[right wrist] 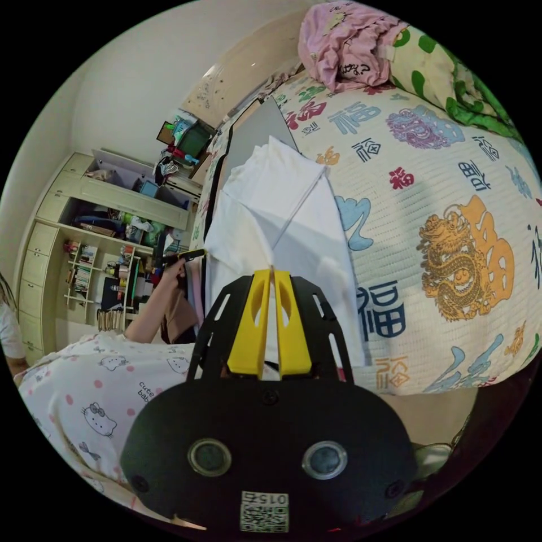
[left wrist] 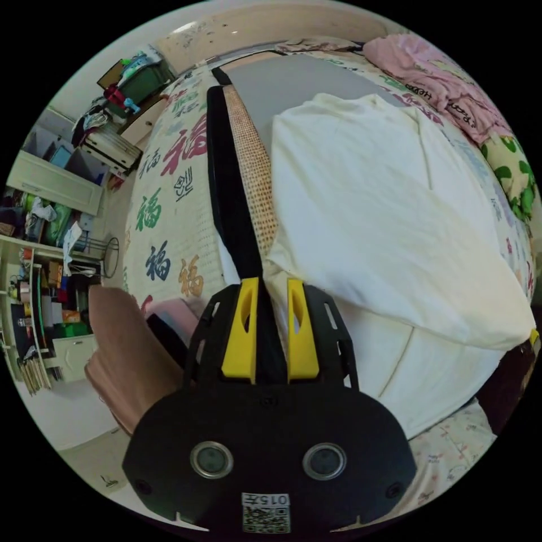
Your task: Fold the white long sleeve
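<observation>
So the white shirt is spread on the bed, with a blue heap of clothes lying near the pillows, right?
Not quite: the heap of clothes is pink, not blue, as the left gripper view shows. The white shirt is indeed spread on the bed.

The shirt lies on the bed, partly over a flat board near the bed's edge. A heap of clothes sits on the bed past the shirt. Shelves stand beside the bed, well apart from it
</observation>
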`<state>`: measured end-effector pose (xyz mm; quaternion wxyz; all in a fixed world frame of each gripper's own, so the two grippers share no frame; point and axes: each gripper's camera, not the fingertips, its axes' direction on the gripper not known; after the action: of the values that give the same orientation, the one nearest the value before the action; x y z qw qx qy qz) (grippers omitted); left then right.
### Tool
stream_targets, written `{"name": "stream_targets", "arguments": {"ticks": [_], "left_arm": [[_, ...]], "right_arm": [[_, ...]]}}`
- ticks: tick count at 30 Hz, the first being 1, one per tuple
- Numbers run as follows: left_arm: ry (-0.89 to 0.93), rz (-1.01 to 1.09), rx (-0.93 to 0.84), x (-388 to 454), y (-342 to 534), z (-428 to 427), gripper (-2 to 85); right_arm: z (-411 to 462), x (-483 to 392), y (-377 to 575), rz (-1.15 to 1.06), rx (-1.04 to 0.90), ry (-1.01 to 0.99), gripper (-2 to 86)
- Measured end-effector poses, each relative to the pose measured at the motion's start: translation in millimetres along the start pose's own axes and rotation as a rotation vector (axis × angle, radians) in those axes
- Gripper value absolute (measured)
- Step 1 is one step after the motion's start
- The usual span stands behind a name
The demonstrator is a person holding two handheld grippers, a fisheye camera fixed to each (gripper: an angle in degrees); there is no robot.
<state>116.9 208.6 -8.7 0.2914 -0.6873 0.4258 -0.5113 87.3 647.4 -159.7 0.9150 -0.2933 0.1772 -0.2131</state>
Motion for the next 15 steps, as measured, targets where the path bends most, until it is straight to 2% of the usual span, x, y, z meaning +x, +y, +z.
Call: {"name": "stream_targets", "arguments": {"ticks": [2, 6, 9, 11, 15], "left_arm": [[-0.008, -0.001, 0.000, -1.8, -4.6, 3.4, 5.1], [0.113, -0.106, 0.056, -25.5, 6.2, 3.8, 1.9], [0.138, -0.150, 0.084, -35.2, 17.1, 2.1, 1.2], [0.117, -0.130, 0.066, -33.1, 19.3, 6.3, 1.0], [0.124, -0.133, 0.056, -37.3, 19.5, 7.4, 0.9]], "right_arm": [[0.3, 0.3, -3.9, 0.007, -0.010, 0.007, 0.1], [0.8, -0.3, -9.0, 0.022, -0.024, 0.033, 0.1], [7.6, 3.8, -14.2, 0.062, -0.056, 0.109, 0.1], [30.1, 9.1, -22.7, 0.059, -0.141, 0.206, 0.1], [60.4, 16.1, -29.3, 0.088, -0.240, 0.280, 0.2]]}}
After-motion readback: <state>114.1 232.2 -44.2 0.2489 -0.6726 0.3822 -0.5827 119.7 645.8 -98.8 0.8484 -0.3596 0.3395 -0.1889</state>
